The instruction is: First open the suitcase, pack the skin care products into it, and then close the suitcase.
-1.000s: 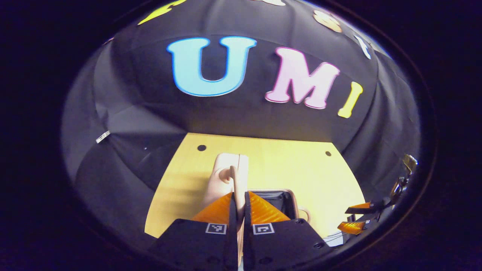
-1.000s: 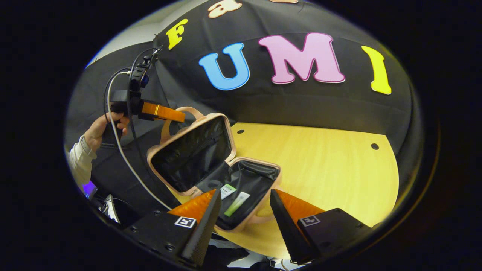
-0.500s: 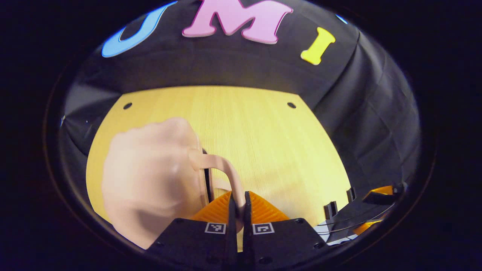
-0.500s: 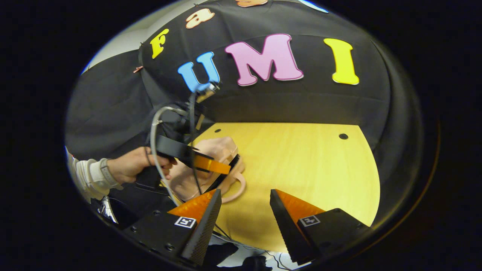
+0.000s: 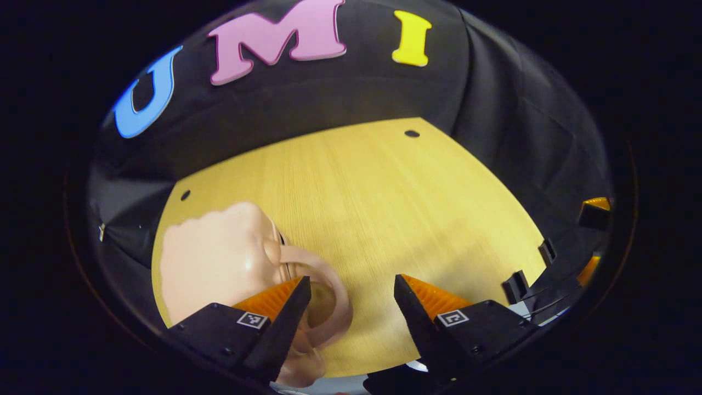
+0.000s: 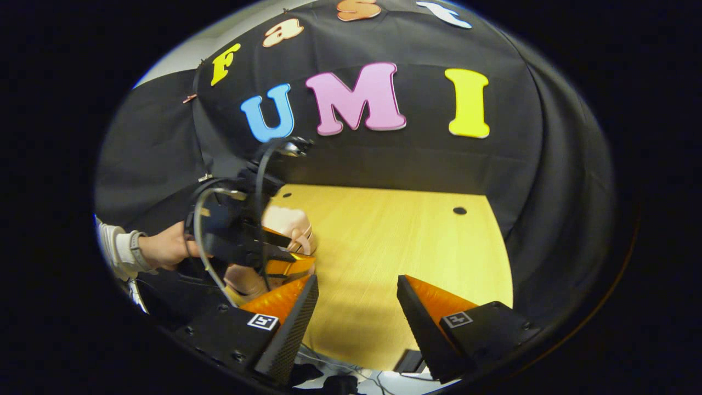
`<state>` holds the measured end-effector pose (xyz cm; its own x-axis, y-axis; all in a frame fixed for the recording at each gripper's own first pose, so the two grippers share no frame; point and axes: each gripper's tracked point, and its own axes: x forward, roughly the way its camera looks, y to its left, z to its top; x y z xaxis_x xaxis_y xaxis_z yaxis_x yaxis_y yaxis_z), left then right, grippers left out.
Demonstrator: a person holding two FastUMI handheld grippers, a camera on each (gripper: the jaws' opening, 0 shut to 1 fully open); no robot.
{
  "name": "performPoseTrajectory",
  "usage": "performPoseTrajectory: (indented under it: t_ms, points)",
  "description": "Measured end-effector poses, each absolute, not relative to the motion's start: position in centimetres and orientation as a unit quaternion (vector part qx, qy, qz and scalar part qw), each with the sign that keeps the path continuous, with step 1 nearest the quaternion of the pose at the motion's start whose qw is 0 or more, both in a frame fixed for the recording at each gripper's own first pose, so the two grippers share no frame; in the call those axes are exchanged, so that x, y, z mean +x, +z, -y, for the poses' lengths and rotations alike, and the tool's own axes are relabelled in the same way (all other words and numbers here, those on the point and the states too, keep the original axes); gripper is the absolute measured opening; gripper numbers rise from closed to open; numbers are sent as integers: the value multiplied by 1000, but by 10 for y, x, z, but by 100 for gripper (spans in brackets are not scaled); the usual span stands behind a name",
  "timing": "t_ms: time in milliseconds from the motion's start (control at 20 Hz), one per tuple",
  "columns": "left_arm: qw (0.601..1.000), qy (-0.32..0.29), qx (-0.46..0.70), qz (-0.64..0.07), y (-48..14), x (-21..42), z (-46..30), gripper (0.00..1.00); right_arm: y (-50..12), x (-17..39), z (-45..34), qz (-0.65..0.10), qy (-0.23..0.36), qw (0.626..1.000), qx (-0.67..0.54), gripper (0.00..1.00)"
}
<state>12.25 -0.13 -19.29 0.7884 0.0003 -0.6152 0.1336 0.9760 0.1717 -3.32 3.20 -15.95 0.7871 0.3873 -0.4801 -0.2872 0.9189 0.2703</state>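
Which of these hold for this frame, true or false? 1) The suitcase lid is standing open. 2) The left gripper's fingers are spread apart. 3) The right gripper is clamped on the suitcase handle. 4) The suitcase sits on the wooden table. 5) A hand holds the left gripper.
1) False. The pink suitcase lies with its lid down on its base.
2) True. The left gripper is open, with the suitcase handle lying beside its left finger, not pinched.
3) False. The right gripper is open over bare table, apart from the suitcase.
4) True. It rests on the table, toward its left part in both views.
5) True. In the right gripper view a hand with a white sleeve grips it.
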Motion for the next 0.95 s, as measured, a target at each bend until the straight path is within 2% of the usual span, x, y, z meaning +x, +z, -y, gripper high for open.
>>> performPoseTrajectory:
  t_ms: [50,100,300,500,750,800,850,950]
  points:
    - [953,-35,102,-281,-155,119,9,96,-143,-24,-29,-255,173,948,82,80]
    - [965,-34,101,-240,-116,117,14,96,-123,-12,-28,-231,168,955,73,93]
    - [989,-24,105,-104,12,88,17,96,-28,29,-34,-127,139,981,55,95]
    - [995,4,102,-17,74,56,7,96,46,48,-54,-45,120,991,49,95]
    - [999,7,21,43,114,26,-12,95,77,38,-78,1,132,991,29,96]
    - [998,11,13,58,121,23,-20,96,80,37,-82,6,134,991,25,94]
    - [997,19,6,74,130,21,-31,96,82,37,-85,9,135,990,26,99]
    - [994,26,-2,105,144,14,-39,95,85,38,-85,10,133,991,31,96]
